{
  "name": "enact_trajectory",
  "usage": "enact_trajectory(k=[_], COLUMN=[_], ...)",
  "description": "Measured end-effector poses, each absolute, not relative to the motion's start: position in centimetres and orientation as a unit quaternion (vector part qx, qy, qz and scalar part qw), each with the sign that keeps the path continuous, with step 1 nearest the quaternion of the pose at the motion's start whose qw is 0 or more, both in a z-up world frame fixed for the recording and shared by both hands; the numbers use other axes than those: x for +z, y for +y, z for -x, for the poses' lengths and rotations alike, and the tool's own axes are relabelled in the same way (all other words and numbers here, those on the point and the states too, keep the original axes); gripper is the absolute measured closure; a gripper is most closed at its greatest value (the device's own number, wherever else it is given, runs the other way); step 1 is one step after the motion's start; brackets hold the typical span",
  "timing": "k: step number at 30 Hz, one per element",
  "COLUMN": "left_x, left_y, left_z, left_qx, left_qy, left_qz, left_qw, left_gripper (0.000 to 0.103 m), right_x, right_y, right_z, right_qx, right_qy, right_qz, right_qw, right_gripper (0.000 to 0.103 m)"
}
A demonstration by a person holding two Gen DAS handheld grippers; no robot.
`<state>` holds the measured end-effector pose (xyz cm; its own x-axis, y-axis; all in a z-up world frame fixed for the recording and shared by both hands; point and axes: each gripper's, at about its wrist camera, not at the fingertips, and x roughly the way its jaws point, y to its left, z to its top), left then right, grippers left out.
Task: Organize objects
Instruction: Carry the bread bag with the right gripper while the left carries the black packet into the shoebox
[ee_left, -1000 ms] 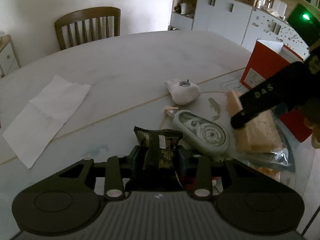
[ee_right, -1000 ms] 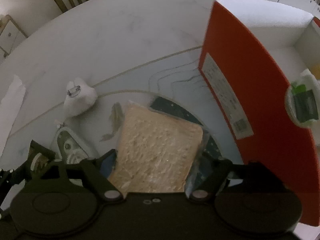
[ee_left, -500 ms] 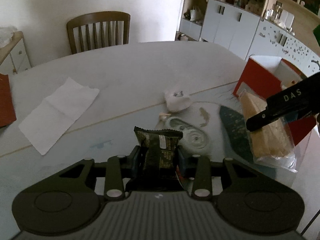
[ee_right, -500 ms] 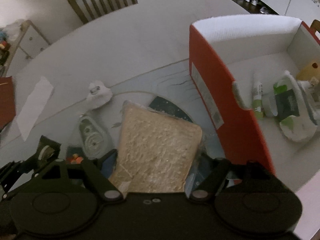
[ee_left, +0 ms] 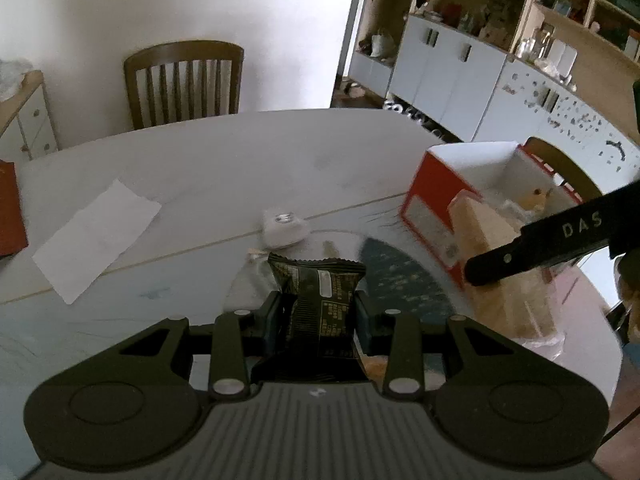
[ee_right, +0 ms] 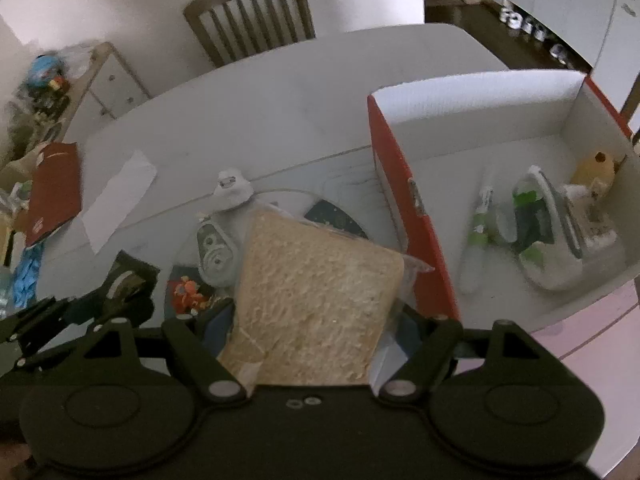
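Above the white table [ee_right: 280, 92], both grippers sit higher than a second ago: the tabletop items look smaller and the red box [ee_right: 404, 208], then mostly a side wall, now shows its white interior. Left gripper [ee_left: 316, 312] is narrow, clamped on a dark crinkly snack packet [ee_left: 320, 296]: glossy foil, serrated top edge, pale label, long axis along the fingers, top edge away from the camera. Right gripper [ee_right: 316, 320] is spread wide, holding a bagged bread slice [ee_right: 316, 288]: porous tan crumb, squarish, in clear crinkled plastic, long axis forward, tilted slightly right toward the box. In the left view the bread [ee_left: 500, 272] now overlaps the box's near wall [ee_left: 432, 216] instead of lying low beside it. On the table below: oval grey tape dispenser [ee_right: 214, 248], lumpy white pouch with a metal ring [ee_right: 232, 190], flat white paper sheet [ee_right: 120, 200]. Inside the box: a white bag with green print [ee_right: 548, 240], a slim tube [ee_right: 478, 216], blurred. Wooden slat-back chair [ee_right: 252, 12] at the far edge.
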<state>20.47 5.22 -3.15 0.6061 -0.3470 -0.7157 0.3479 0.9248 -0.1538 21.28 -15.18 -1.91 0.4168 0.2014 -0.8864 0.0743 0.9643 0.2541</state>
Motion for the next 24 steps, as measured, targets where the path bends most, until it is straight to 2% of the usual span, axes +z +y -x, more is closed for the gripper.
enact_trajectory(k=[24], left_x=[-0.6], left_y=[-8.3], left_z=[-18.3], left_qx=[-0.231], left_qy=[0.396], left_qz=[-0.012], left_qw=[0.889], left_gripper=[0.067], right_x=[1.1], right_y=[-26.7], right_z=[-18.6], right_qx=[0.053], right_qy=[0.502], right_qz=[-0.107], right_qw=[0.857], right_gripper=[0.024])
